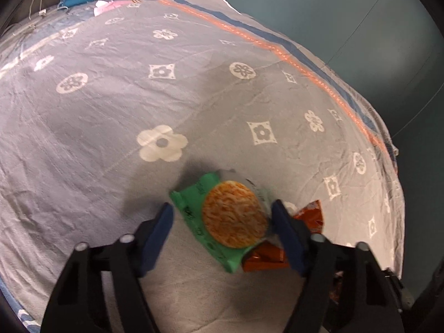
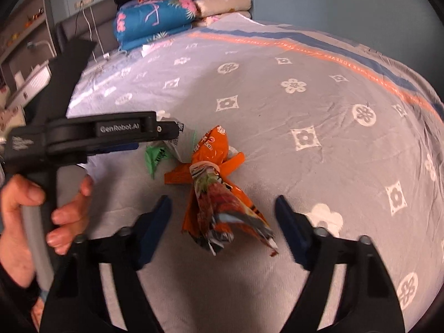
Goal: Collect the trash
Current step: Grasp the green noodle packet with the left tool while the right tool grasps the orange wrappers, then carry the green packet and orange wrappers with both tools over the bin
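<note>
Both grippers over the bed (image 1: 111, 105), pointed down at a small heap of snack trash on the grey flowered sheet.

No bin or bag for the trash in either view. The only containers are the wrappers themselves: a green wrapper (image 1: 194, 202) with a round orange cracker picture on its face, and I cannot tell whether anything is inside; an orange wrapper (image 2: 213, 149), crumpled and flat; a twisted multicoloured wrapper (image 2: 222, 208) lying over the orange one.

Left gripper (image 1: 222, 219): fingers (image 1: 158, 236) apart, straddling the green wrapper. The right-hand pad sits just beside the wrapper's edge; I cannot tell if it touches. Not gripping.

Right gripper (image 2: 223, 213): fingers (image 2: 155, 227) apart, the twisted wrapper between them, clear sheet on both sides of it. Not gripping.

Edges and room: bed's right edge, marked by an orange and blue stripe (image 1: 291, 55), runs far to near, close to the heap in the left view. Wide bare sheet far and left. Folded bedding (image 2: 155, 22) stacked at the far end, well apart.

Orientation: green wrapper's long axis runs far-left to near-right. Twisted wrapper runs far to near, flared torn end nearest me. A hand (image 2: 41, 216) holds the left gripper's handle at the left of the right view.
</note>
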Available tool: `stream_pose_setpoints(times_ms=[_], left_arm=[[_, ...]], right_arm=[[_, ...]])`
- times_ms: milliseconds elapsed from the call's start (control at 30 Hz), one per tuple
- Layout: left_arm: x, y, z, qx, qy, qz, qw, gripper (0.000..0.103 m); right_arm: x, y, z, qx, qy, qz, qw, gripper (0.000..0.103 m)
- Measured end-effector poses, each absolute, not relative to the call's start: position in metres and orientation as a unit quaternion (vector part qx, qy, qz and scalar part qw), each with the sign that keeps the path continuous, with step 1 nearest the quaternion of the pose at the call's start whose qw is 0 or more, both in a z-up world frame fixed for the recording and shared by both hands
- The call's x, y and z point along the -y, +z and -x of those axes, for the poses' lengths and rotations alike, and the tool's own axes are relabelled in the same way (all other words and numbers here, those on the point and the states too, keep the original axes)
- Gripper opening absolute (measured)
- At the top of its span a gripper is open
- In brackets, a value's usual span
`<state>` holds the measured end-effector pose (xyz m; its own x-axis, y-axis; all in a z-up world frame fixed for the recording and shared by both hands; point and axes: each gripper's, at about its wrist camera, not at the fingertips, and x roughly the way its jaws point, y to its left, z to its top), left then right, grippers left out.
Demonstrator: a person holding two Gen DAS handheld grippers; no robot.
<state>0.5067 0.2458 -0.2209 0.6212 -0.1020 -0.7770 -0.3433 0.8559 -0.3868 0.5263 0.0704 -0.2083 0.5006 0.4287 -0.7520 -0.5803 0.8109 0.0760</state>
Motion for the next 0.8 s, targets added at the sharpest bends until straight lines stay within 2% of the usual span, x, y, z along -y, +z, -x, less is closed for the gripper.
stream_pose_setpoints(times_ms=[67,133,233,333,467,800], left_arm=[[-0.245,-0.221,-0.506,-0.427,0.066,0.258,0.864,0.054],[-0.242,-0.219,-0.504,-0.422,0.064,0.254,0.868,0.041],[-0.237,-0.212,-0.503,-0.414,0.054,0.250,0.874,0.023],[-0.235,-0.208,-0.501,-0.409,0.054,0.244,0.878,0.014],[-0.236,-0.205,-0.499,-0.402,0.052,0.246,0.880,0.007],[-0.241,-0.174,-0.478,-0.367,0.040,0.264,0.891,0.005]], right_arm=[[-0.074,-0.212,-0.528,-0.408,0.284,0.102,0.862,0.053],[-0.076,-0.215,-0.529,-0.413,0.283,0.099,0.860,0.044],[-0.077,-0.216,-0.529,-0.415,0.279,0.101,0.860,0.039],[-0.076,-0.217,-0.530,-0.421,0.274,0.097,0.859,0.035],[-0.074,-0.215,-0.527,-0.423,0.268,0.097,0.860,0.032],[-0.049,-0.198,-0.499,-0.428,0.259,0.081,0.862,0.032]])
